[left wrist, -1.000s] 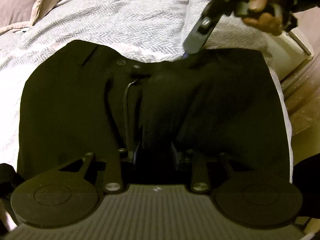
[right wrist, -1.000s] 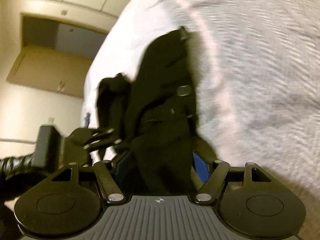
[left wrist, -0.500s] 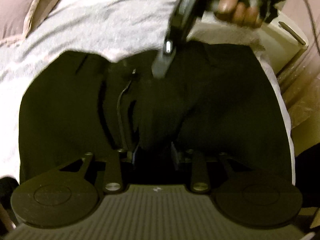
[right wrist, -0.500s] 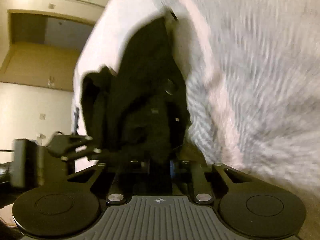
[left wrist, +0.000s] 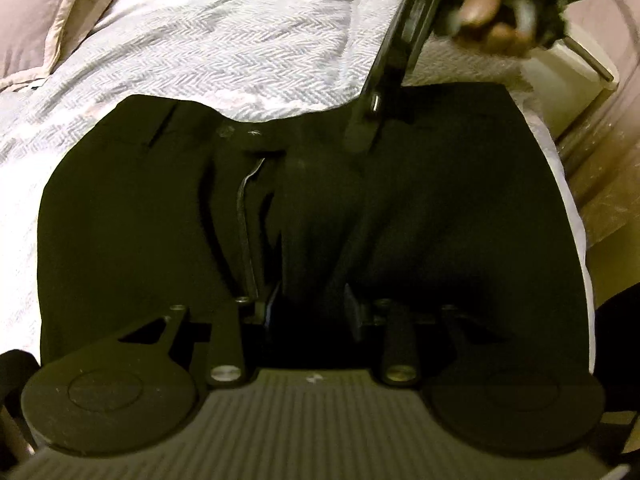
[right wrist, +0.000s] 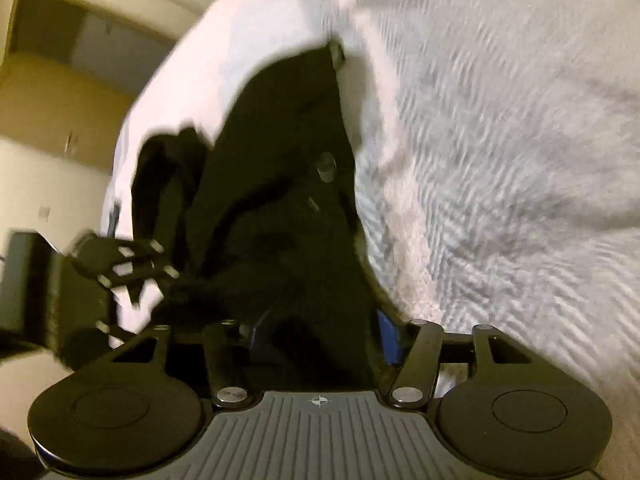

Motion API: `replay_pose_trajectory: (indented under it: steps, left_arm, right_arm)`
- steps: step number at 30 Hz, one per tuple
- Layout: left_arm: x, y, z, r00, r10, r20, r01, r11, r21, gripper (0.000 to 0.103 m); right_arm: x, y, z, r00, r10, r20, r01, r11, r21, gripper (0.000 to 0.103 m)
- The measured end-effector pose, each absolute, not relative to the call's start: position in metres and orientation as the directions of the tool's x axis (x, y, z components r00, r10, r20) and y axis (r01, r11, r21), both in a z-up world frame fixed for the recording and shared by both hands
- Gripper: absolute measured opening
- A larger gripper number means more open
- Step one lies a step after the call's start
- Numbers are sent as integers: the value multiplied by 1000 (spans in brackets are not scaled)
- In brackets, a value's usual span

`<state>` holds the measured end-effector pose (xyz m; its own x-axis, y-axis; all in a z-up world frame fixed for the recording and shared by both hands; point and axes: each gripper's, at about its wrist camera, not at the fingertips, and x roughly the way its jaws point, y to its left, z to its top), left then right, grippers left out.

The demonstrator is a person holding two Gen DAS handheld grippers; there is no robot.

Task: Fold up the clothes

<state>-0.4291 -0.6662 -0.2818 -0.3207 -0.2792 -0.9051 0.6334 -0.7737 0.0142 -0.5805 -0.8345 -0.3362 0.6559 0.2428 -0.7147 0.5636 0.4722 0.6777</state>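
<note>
- Black trousers (left wrist: 400, 208) lie spread on the white herringbone blanket (left wrist: 224, 40), waistband on the far side (button visible).
- Left gripper (left wrist: 308, 304) pinches a raised fold of the cloth, jaws narrow.
- Right gripper (right wrist: 320, 332) has just been opening; its jaws stand apart with dark cloth between them.

The right gripper (right wrist: 320, 328) has just been opening: half a second ago its jaws are pinched tight on the black trousers (right wrist: 280, 200), and now they stand apart with the cloth between them. In the left view its finger (left wrist: 362, 132) sits farther in over the waistband, toward 1 o'clock, than a second ago, when it met the edge.
</note>
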Motion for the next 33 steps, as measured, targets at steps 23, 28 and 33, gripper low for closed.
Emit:
replay_pose_trajectory:
  steps: [23, 28, 33]
  left_arm:
    - [-415, -681, -263, -288, -327, -900, 725, -689, 19, 30]
    - [-356, -659, -251, -154, -364, -919, 841, -537, 71, 30]
    - [-275, -628, -241, 52, -390, -919, 887, -405, 222, 42]
  right_arm:
    - [-596, -819, -250, 532, -236, -813, 745, 586, 318, 47]
    - [-559, -815, -255, 657, -137, -741, 617, 663, 424, 47]
    - [-514, -803, -300, 529, 12, -849, 595, 708, 381, 48]
